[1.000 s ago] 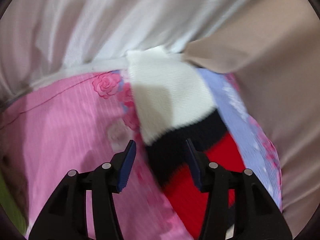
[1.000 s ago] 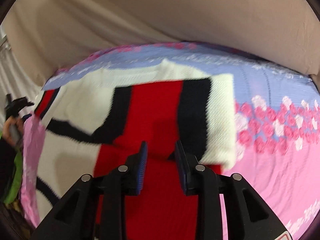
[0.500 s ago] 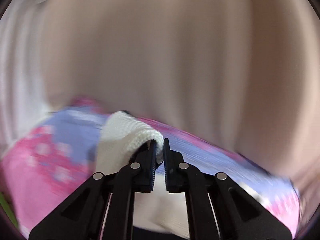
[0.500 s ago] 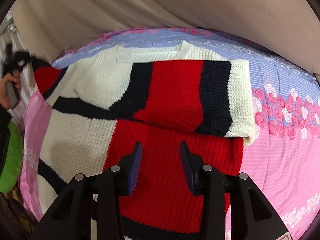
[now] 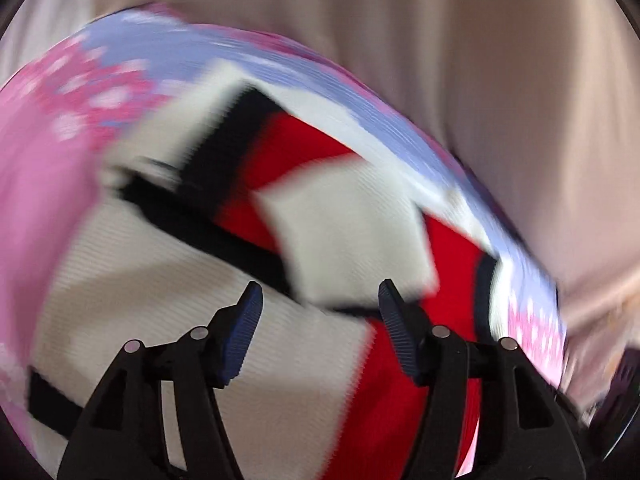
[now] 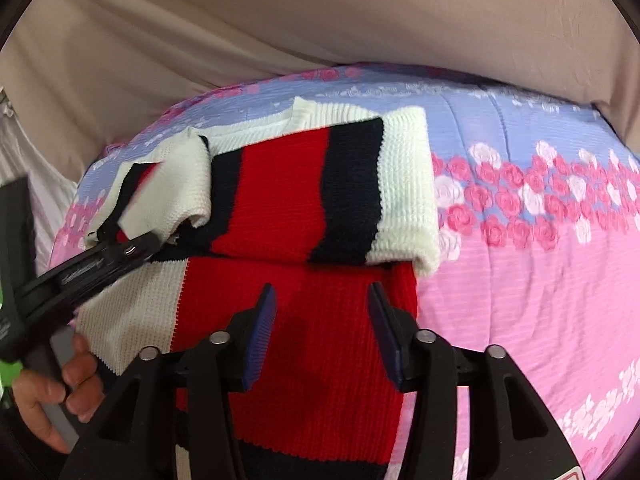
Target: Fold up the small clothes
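A red, white and black knit sweater [image 6: 280,200] lies on a pink and blue floral bedspread [image 6: 520,280]. Its right sleeve [image 6: 400,192] is folded across the chest. The left sleeve's white cuff [image 6: 180,192] rests folded inward. My left gripper [image 5: 320,292] hovers over the sweater [image 5: 132,280], jaws opening, and the cuff [image 5: 352,240] lies just past its tips, not pinched. In the right wrist view the left gripper [image 6: 132,248] sits beside that cuff. My right gripper [image 6: 320,292] hangs over the red body panel, jaws opening with nothing pinched.
A beige sheet [image 6: 320,20] rises behind the bed. A person's hand [image 6: 68,392] holds the left tool at the lower left of the right wrist view. Bare pink bedspread stretches to the right of the sweater. The left wrist view is motion-blurred.
The left gripper, shut on the white cuff half a second ago, now stands open, and the sleeve lies across the sweater. The right gripper's jaws have spread wider.
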Tool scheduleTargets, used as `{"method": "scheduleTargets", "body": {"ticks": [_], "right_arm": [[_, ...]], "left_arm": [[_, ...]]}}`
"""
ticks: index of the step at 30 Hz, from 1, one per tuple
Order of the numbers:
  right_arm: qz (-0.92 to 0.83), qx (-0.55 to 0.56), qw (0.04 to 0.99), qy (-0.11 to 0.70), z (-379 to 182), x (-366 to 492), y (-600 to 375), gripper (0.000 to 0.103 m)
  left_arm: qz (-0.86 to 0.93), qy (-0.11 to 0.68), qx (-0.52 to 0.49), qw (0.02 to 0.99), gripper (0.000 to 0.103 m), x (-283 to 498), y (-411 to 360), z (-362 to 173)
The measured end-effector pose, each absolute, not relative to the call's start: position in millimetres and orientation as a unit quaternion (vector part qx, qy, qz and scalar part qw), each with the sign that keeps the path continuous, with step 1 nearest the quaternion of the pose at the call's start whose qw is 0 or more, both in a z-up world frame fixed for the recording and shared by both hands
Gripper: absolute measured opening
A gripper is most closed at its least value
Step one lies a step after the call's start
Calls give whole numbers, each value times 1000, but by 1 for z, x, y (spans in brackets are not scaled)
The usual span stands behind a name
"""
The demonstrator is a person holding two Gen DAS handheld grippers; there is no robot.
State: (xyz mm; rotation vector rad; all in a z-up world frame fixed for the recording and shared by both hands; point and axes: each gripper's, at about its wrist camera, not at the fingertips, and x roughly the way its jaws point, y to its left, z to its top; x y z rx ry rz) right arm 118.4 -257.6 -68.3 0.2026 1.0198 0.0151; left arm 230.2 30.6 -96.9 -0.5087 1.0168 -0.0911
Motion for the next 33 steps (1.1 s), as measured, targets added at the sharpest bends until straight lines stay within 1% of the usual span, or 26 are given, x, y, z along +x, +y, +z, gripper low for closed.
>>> {"method": "scheduleTargets", "body": {"ticks": [3, 5, 8, 11, 13, 14, 15, 16, 17, 18, 19, 20, 22, 25, 26, 28, 31, 32, 33], "right_arm": [[51, 32, 881, 469, -59, 141, -221, 50], [98, -38, 887, 450, -54, 158, -181, 59], [174, -153, 878, 419, -58, 173, -118, 67], [222, -249, 849, 409, -80, 183, -68, 70], [230, -292, 830, 415, -98, 191, -47, 71], [226, -305, 822, 424, -110, 199, -39, 70], [227, -304, 817, 434, -117, 205, -37, 67], [223, -294, 817, 444, -121, 213, -39, 43], [215, -272, 823, 449, -117, 219, -45, 21], [220, -215, 834, 457, -106, 227, -59, 18], [221, -136, 848, 462, -89, 235, -79, 12], [208, -74, 860, 460, -77, 241, -100, 8], [162, 66, 880, 442, -51, 243, -165, 7], [76, 217, 879, 419, -42, 222, -261, 4], [54, 242, 872, 422, -47, 215, -285, 0], [-7, 265, 854, 448, -73, 200, -331, 0], [-28, 301, 815, 495, -118, 196, -363, 0], [-31, 320, 805, 500, -127, 193, -370, 6], [-23, 341, 800, 492, -129, 189, -373, 9]], "left_arm": [[4, 485, -286, 826, 59, 245, 79, -104], [14, 496, -323, 806, 59, 258, 103, -114], [29, 503, -385, 774, 59, 268, 126, -128], [37, 503, -410, 760, 58, 273, 134, -137], [40, 510, -403, 759, 54, 277, 133, -143], [40, 510, -398, 762, 50, 279, 135, -140], [43, 510, -387, 767, 42, 281, 134, -139], [46, 511, -375, 772, 38, 283, 133, -139], [47, 512, -371, 773, 34, 283, 135, -136], [49, 513, -371, 772, 31, 281, 138, -137], [52, 514, -373, 771, 30, 281, 140, -138], [53, 517, -375, 768, 29, 282, 141, -141], [53, 518, -370, 769, 28, 279, 143, -140], [58, 521, -354, 774, 28, 277, 141, -137], [62, 521, -347, 777, 28, 278, 138, -137], [69, 519, -340, 781, 28, 279, 134, -137], [72, 516, -353, 777, 30, 280, 132, -136], [71, 514, -364, 774, 31, 279, 134, -136], [69, 511, -372, 772, 32, 277, 136, -135]]}}
